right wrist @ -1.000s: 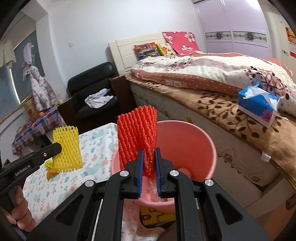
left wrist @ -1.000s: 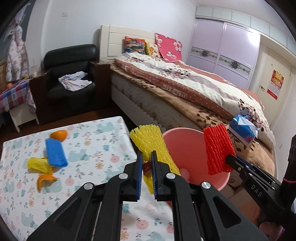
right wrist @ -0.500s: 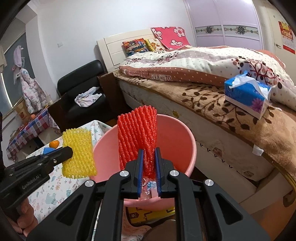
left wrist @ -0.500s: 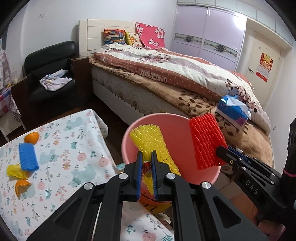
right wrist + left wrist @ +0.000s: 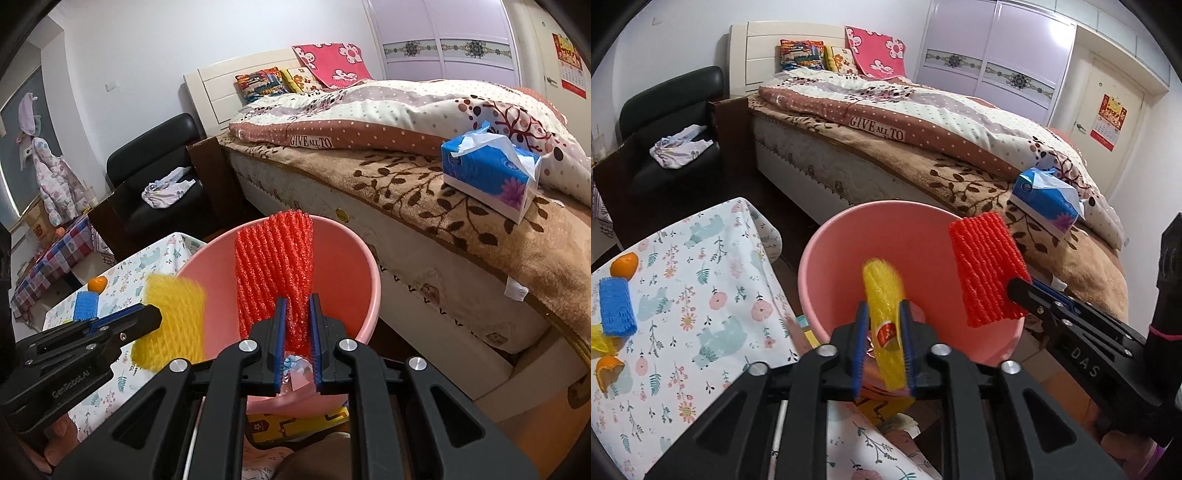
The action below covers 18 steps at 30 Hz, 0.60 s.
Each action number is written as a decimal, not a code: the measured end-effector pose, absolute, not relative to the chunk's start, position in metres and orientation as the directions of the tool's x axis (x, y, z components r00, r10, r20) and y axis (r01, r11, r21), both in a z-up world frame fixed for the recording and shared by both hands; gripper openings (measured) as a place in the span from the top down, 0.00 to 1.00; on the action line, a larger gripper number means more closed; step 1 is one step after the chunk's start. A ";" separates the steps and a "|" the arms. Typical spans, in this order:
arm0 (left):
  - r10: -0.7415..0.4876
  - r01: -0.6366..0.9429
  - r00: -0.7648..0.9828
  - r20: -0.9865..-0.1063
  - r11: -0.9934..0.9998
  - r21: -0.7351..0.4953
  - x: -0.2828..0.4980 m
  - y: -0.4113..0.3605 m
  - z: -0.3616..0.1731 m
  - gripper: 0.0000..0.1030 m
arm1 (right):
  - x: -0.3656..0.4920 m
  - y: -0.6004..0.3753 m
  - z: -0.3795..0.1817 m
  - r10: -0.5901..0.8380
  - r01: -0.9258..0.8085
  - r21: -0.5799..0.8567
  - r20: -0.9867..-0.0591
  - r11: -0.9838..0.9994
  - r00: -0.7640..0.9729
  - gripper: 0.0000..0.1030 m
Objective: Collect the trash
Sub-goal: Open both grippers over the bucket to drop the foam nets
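My left gripper is open over the pink bucket, its jaws parted. The yellow foam net stands blurred between them, loose. In the right wrist view the left gripper is at the bucket's left rim with the yellow net beside it. My right gripper is shut on the red foam net and holds it upright over the bucket; the net also shows in the left wrist view.
The floral-cloth table at left carries a blue foam net, orange peels, an orange and a yellow wrapper. A bed with a blue tissue pack stands behind the bucket. A black armchair is far left.
Both grippers moved right, from the table's edge to over the bucket. My left jaws have opened and the yellow net is slipping free. The right still grips the red net.
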<state>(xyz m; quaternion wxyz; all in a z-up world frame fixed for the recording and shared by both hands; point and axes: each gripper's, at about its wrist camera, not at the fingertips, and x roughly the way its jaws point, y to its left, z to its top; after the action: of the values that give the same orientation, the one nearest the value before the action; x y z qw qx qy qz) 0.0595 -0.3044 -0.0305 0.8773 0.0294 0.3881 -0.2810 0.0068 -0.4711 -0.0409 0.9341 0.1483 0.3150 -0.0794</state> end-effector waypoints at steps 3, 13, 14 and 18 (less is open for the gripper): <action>-0.474 0.519 0.547 -0.690 0.839 -0.164 0.058 -0.306 -0.030 0.64 | 0.008 -0.471 -0.042 -0.058 0.246 0.226 -0.615 0.943 0.786 0.88; -0.471 0.514 0.556 -0.685 0.842 -0.162 0.055 -0.300 -0.028 0.59 | 0.012 -0.471 -0.047 -0.039 0.253 0.246 -0.639 0.936 0.768 0.79; -0.471 0.514 0.556 -0.685 0.843 -0.162 0.055 -0.298 -0.028 0.59 | 0.012 -0.472 -0.048 -0.034 0.254 0.254 -0.641 0.933 0.766 0.76; -0.470 0.510 0.559 -0.683 0.844 -0.163 0.054 -0.293 -0.027 0.58 | 0.011 -0.470 -0.048 -0.032 0.255 0.259 -0.641 0.931 0.767 0.63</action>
<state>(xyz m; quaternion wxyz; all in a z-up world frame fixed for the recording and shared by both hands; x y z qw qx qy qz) 0.0536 -0.2930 -0.0272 0.8825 0.0266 0.3787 -0.2777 0.0110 -0.4700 -0.0483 0.9247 0.1681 0.3325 -0.0775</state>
